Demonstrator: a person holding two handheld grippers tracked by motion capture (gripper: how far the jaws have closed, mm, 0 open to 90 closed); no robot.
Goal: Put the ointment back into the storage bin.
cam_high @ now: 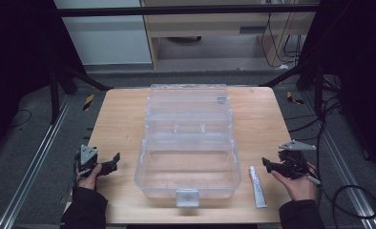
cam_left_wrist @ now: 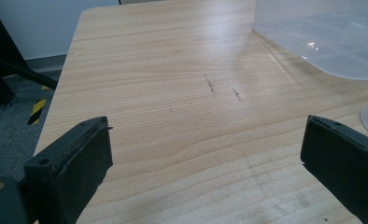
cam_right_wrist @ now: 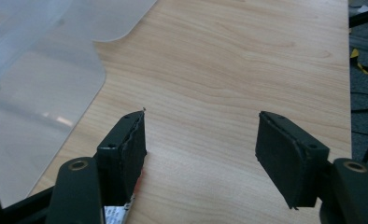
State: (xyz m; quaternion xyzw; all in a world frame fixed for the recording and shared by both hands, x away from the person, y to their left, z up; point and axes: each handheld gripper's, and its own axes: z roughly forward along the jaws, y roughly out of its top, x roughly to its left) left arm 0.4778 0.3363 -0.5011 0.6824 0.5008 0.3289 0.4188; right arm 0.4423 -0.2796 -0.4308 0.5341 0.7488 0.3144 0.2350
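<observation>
A clear plastic box [cam_high: 186, 162] stands in the middle of the wooden table [cam_high: 124, 114], its lid [cam_high: 188, 98] thrown back toward the far side. A small white tube [cam_high: 257, 187] lies flat just right of the box near the front edge. My left gripper [cam_high: 112, 161] is held low at the box's left, open [cam_left_wrist: 205, 135] over bare wood with nothing between its jaws. My right gripper [cam_high: 267, 165] hovers just right of the tube, open [cam_right_wrist: 201, 126] and empty. The tube's end [cam_right_wrist: 114, 214] peeks out under its left jaw.
The box's clear wall [cam_left_wrist: 322, 42] rises at the upper right of the left gripper view, and the box [cam_right_wrist: 37, 84] sits at the left of the right gripper view. The table's left edge [cam_left_wrist: 56, 98] drops to a grey floor. Cables [cam_high: 348, 191] and metal rails flank the table.
</observation>
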